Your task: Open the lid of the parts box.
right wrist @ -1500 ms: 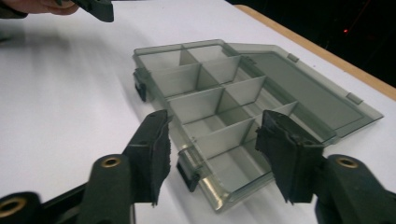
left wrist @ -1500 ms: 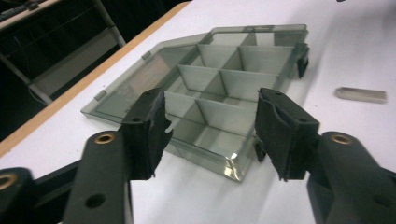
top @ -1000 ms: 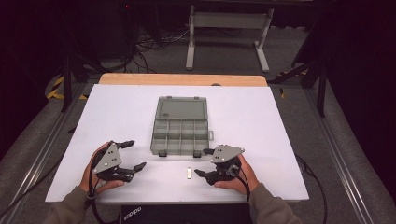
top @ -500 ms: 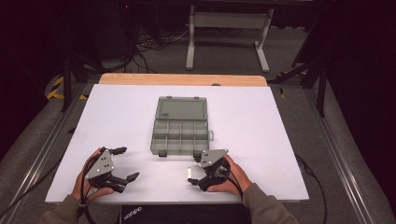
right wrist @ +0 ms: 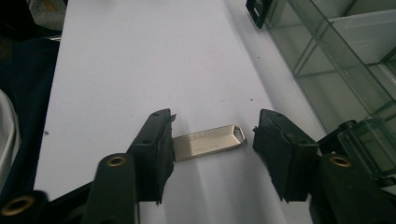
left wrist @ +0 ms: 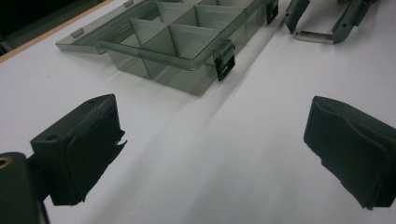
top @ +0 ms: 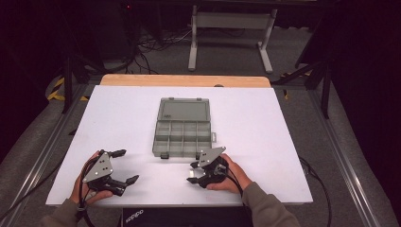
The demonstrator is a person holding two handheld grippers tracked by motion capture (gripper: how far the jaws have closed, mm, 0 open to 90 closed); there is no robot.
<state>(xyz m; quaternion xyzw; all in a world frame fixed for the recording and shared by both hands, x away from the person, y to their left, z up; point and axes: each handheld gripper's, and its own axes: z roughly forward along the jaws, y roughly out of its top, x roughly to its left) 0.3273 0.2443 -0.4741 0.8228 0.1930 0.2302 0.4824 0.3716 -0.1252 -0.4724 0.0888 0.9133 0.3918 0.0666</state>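
Worktop: a white rectangular worktop [top: 265, 123] with a bare wooden strip along its far edge.
Metal piece: a small flat silver-gold metal stick with a loop at one end [right wrist: 209, 142] lies flat near the worktop's near edge, right of its middle, just in front of the box's near right corner. In the left gripper view it shows as a pale bar [left wrist: 314, 37].
Right gripper [top: 195, 173]: held low over the near edge, jaws to either side of the metal piece. The jaws have just been closing; one pad seems to touch one end of the piece, while a gap remains between the other pad and the looped end, so nothing is gripped.
Left gripper [top: 125, 166]: near the near left corner, jaws spread wide and released, only bare worktop between the pads [left wrist: 88, 144].
Box: a clear grey plastic compartment box [top: 182, 137] sits at the worktop's middle, lid folded open toward the far edge, its black latches facing the near edge.
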